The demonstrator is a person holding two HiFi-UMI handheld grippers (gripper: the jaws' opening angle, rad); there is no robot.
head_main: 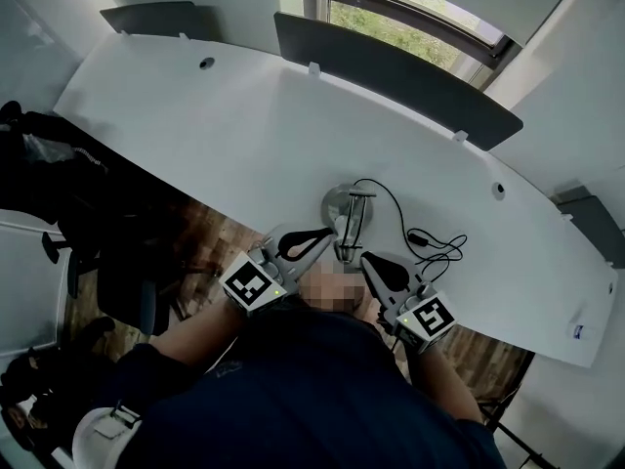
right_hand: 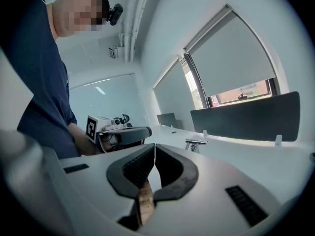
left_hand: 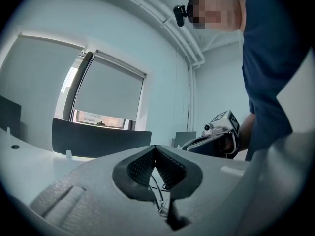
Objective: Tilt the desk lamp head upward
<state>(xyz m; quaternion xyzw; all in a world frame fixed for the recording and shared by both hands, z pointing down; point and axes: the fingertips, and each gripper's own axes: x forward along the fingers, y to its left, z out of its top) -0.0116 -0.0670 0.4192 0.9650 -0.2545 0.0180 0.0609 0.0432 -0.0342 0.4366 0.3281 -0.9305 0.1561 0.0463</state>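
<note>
The desk lamp point(head_main: 344, 215) is silver, with a round base and a thin arm, and stands near the front edge of the white desk point(head_main: 195, 125). Its black cable point(head_main: 422, 236) curls off to the right. My left gripper point(head_main: 330, 234) is shut and empty, just left of the lamp. My right gripper point(head_main: 366, 258) is also shut and empty, just right of and nearer than the lamp. In the right gripper view the right gripper point(right_hand: 154, 146) points level across the desk, with a metal part of the lamp point(right_hand: 196, 142) beyond and the left gripper point(right_hand: 123, 134) at left. The left gripper point(left_hand: 155, 149) faces the right gripper point(left_hand: 216, 134).
Dark divider panels point(head_main: 391, 71) stand along the desk's far edge below a window point(head_main: 410, 18). A black office chair point(head_main: 117, 262) stands on the wooden floor at the left. Two cable holes point(head_main: 206, 63) pierce the desk top.
</note>
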